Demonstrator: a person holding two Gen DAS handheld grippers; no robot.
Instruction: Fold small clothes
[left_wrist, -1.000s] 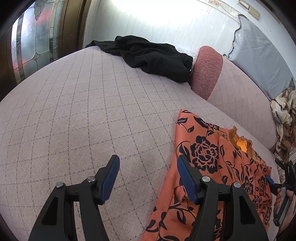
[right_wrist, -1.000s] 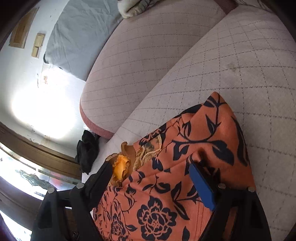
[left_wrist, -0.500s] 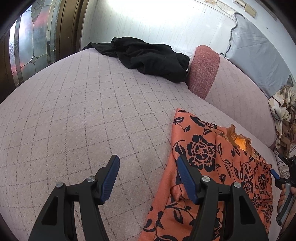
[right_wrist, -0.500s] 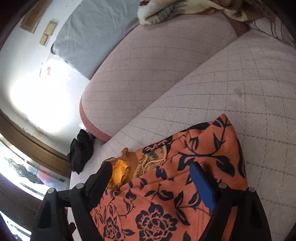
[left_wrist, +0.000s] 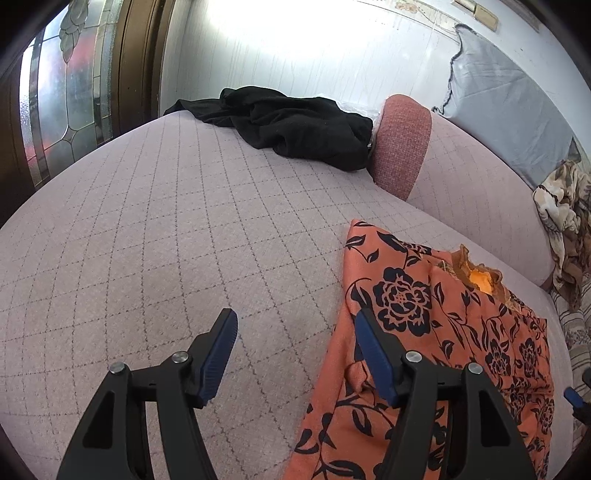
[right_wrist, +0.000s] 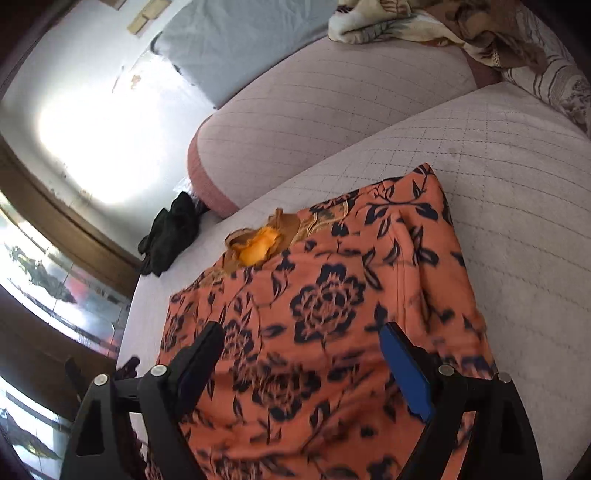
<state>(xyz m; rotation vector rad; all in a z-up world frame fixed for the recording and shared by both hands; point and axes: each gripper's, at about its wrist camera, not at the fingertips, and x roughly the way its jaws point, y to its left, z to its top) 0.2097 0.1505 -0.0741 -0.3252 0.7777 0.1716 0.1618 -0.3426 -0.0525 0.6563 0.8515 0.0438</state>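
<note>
Taking the orange floral garment (left_wrist: 436, 332) as the landmark and reading from left to right: far off to its upper left a black garment (left_wrist: 295, 129) lies crumpled on the quilted sofa seat (left_wrist: 166, 240), against the red-pink end of the backrest cushion (left_wrist: 402, 144). Just left of the orange piece, the left hand-held gripper (left_wrist: 295, 343) hangs with its jaws apart and nothing between them, one blue pad over bare seat, the other over the garment's left edge. The garment itself lies spread flat on the seat, its gathered neckline (left_wrist: 480, 280) toward the backrest. Over its near half the right hand-held gripper (right_wrist: 299, 354) stands wide open, gripping nothing; the view there is smeared, so whether a pad brushes the cloth I cannot say. The fabric looks thin, light and limp, likely to slump and slide a little on the upholstery, so it should fold easily but not hold a crease alone. The best holds are probably its two corners or hem edges, pinched together. Beyond its right side a patterned blanket (right_wrist: 424, 22) is heaped on the backrest.
</note>
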